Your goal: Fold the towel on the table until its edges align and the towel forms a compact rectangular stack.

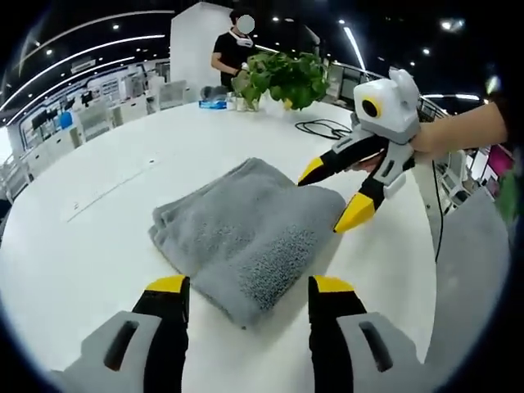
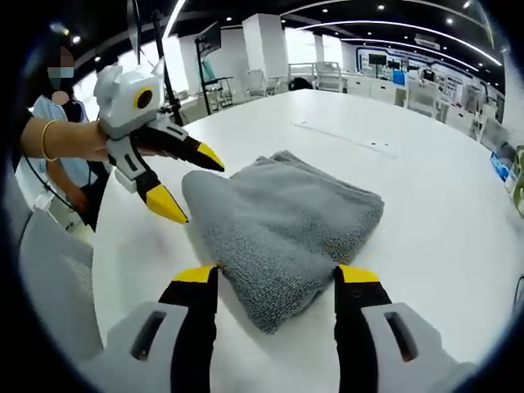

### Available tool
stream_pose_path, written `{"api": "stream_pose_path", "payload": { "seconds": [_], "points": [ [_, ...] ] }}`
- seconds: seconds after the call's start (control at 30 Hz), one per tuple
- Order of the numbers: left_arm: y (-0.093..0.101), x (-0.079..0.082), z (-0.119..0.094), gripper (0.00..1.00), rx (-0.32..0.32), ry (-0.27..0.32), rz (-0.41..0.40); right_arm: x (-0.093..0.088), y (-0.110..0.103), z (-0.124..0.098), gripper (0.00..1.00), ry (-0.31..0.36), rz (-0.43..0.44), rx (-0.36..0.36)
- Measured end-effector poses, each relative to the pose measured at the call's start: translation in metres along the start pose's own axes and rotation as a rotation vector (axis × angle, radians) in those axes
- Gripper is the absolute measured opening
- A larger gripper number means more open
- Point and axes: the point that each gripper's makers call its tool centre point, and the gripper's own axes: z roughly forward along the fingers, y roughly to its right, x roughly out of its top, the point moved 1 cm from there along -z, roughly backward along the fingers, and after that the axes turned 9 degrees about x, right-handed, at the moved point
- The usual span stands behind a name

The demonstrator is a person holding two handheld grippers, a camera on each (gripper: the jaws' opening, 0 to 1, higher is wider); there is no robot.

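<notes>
My folded grey towel [image 1: 246, 233] lies straight ahead between my two facing grippers, left gripper [image 1: 248, 288] and right gripper [image 2: 276, 276] both open, empty, equally near.

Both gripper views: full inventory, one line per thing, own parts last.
Folded grey terry towel: 1, grey, middle of the table, between both grippers.
Round white table: 1, white, under the towel.
Green leafy potted plant: 1, green, far edge of the table.
Black cable: 1, black, on the table near the plant.
Blue box: 1, blue, beside the plant.
Person in black top: 1, standing behind the plant.
Left gripper: 1, black with yellow tips, open, near the towel's corner.
Right gripper: 1, same colours, open, at the opposite side.
</notes>
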Motion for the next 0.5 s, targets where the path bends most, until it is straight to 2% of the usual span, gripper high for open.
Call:
{"api": "stream_pose_path", "payload": {
  "seconds": [0.13,0.27,0.5],
  "points": [
    [0.002,0.001,-0.012,0.65,0.012,0.024,-0.019,-0.003,-0.001,-0.012,0.60,0.009,0.023,-0.009],
    [0.004,-0.001,-0.021,0.66,0.022,0.029,-0.019,-0.012,-0.005,-0.021,0.62,-0.013,0.014,-0.029],
    [0.010,-0.008,-0.040,0.71,0.039,0.045,-0.043,-0.015,-0.016,-0.038,0.66,0.027,0.083,-0.045]
  ]
}}
